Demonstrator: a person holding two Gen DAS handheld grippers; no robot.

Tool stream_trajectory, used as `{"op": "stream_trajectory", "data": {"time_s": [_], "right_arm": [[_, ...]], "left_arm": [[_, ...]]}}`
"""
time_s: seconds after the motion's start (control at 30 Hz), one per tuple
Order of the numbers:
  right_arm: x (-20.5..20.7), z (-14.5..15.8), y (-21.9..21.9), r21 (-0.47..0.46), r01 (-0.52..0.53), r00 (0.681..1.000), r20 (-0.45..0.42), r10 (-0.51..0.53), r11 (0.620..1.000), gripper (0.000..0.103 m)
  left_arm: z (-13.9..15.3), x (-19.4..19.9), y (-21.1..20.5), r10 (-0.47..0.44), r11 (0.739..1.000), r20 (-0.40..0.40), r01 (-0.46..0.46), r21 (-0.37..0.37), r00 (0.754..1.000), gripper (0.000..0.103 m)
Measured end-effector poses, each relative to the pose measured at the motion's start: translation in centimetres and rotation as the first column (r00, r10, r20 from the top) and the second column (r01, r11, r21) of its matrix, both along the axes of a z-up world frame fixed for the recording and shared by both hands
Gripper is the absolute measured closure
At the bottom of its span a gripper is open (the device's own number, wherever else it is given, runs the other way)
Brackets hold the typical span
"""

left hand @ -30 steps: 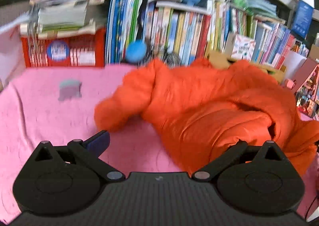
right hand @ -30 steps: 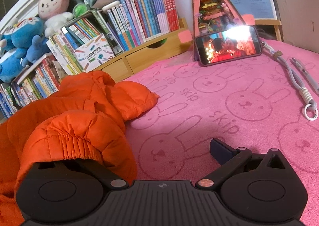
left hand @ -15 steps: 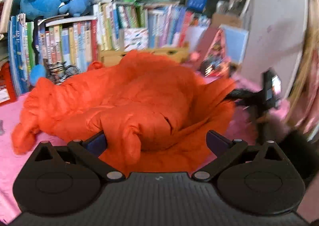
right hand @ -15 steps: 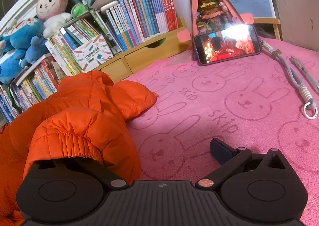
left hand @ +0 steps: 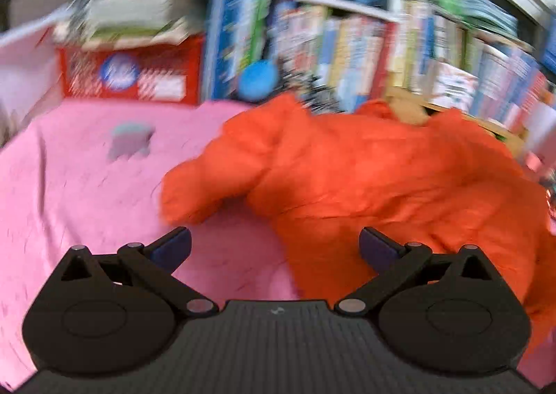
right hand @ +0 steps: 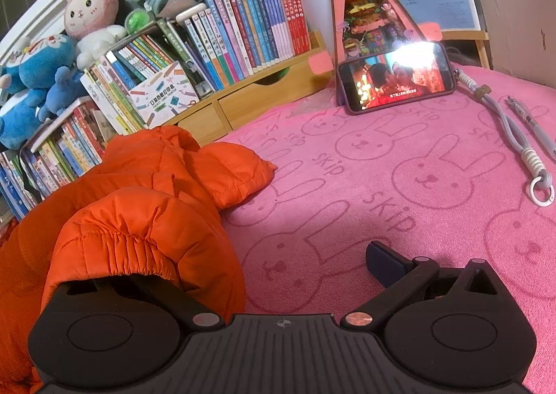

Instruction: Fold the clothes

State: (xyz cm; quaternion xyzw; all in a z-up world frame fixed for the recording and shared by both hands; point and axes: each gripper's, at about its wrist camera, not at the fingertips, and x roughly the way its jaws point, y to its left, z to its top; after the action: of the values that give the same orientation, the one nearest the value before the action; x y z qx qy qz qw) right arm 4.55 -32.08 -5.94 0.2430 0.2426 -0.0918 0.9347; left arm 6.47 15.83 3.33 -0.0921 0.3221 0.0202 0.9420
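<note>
An orange puffer jacket [right hand: 146, 206] lies crumpled on a pink bunny-print blanket [right hand: 399, 185], near the bookshelf at the back. In the right wrist view its elastic cuff covers the right gripper's [right hand: 274, 269] left finger completely; only the other dark-blue pad shows, set well out to the side, so the jaws look spread with the cuff draped over one.

The left wrist view is motion-blurred. There the left gripper [left hand: 274, 248] has its jaws wide apart and empty, over the blanket beside the jacket's [left hand: 365, 178] near edge. A small grey thing [left hand: 130, 142] on the blanket is too smeared to name.

Beyond the jacket, a lit phone [right hand: 396, 81] leans at the blanket's far edge, with a corded strap [right hand: 514, 144] near it.
</note>
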Motion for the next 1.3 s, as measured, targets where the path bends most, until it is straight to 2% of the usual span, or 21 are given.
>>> {"op": "stream_trajectory", "data": {"time_s": [0.07, 0.17, 0.33, 0.4, 0.53, 0.67, 0.77, 0.8, 0.87, 1.0, 1.2, 1.3], "right_arm": [[-0.5, 0.2, 0.1, 0.002, -0.022, 0.999, 0.049, 0.022, 1.0, 0.0], [-2.1, 0.7, 0.2, 0.004, -0.066, 0.982, 0.175, 0.065, 0.998, 0.0], [-5.1, 1.9, 0.8, -0.049, -0.023, 0.934, 0.355, 0.039, 0.999, 0.0], [-6.1, 2.4, 0.7, -0.073, 0.008, 0.916, 0.4, 0.022, 0.997, 0.0], [-7.4, 3.4, -0.8, -0.092, 0.012, 0.924, 0.382, 0.025, 0.996, 0.0], [-8.3, 3.9, -2.0, -0.079, -0.071, 0.941, 0.324, 0.093, 0.994, 0.0], [-8.9, 3.9, -2.5, -0.036, -0.14, 0.939, 0.313, 0.144, 0.99, 0.0], [-9.1, 3.8, -2.9, 0.017, -0.173, 0.931, 0.331, 0.158, 0.985, 0.0], [-9.5, 3.8, -3.6, 0.122, -0.255, 0.905, 0.379, 0.192, 0.959, 0.0], [-9.8, 4.4, -2.8, 0.166, -0.396, 0.844, 0.452, 0.288, 0.903, 0.0], [-10.1, 5.3, -1.7, 0.205, -0.594, 0.721, 0.564, 0.402, 0.778, 0.0], [-8.7, 6.0, 2.2, 0.156, -0.697, 0.658, 0.526, 0.539, 0.7, 0.0]], "left_arm": [[-0.4, 0.1, 0.0, -0.005, 1.0, -0.011, 0.005, 0.008, 1.0, 0.0], [-1.1, 0.2, -0.1, -0.017, 1.0, -0.026, 0.017, 0.023, 1.0, 0.0], [-1.9, 1.1, -1.0, -0.033, 0.999, -0.046, 0.035, 0.027, 0.998, 0.0], [-2.4, 1.4, -1.2, -0.038, 0.999, -0.058, 0.04, 0.031, 0.998, 0.0], [-3.4, 2.0, -1.6, -0.046, 0.998, -0.082, 0.049, 0.038, 0.996, 0.0], [-4.4, 2.5, -2.0, -0.054, 0.997, -0.107, 0.059, 0.045, 0.993, 0.0], [-5.2, 2.9, -2.3, -0.059, 0.997, -0.125, 0.066, 0.05, 0.99, 0.0], [-5.3, 3.0, -2.3, -0.059, 0.996, -0.126, 0.066, 0.052, 0.99, 0.0], [-5.4, 2.9, -2.6, -0.062, 0.995, -0.121, 0.071, 0.069, 0.991, 0.0], [-5.7, 2.7, -3.2, -0.06, 0.993, -0.108, 0.071, 0.098, 0.992, 0.0], [-6.0, 2.4, -3.7, -0.054, 0.99, -0.082, 0.065, 0.127, 0.995, 0.0], [-6.0, 2.5, -3.8, -0.061, 0.989, -0.077, 0.071, 0.133, 0.995, 0.0]]}}
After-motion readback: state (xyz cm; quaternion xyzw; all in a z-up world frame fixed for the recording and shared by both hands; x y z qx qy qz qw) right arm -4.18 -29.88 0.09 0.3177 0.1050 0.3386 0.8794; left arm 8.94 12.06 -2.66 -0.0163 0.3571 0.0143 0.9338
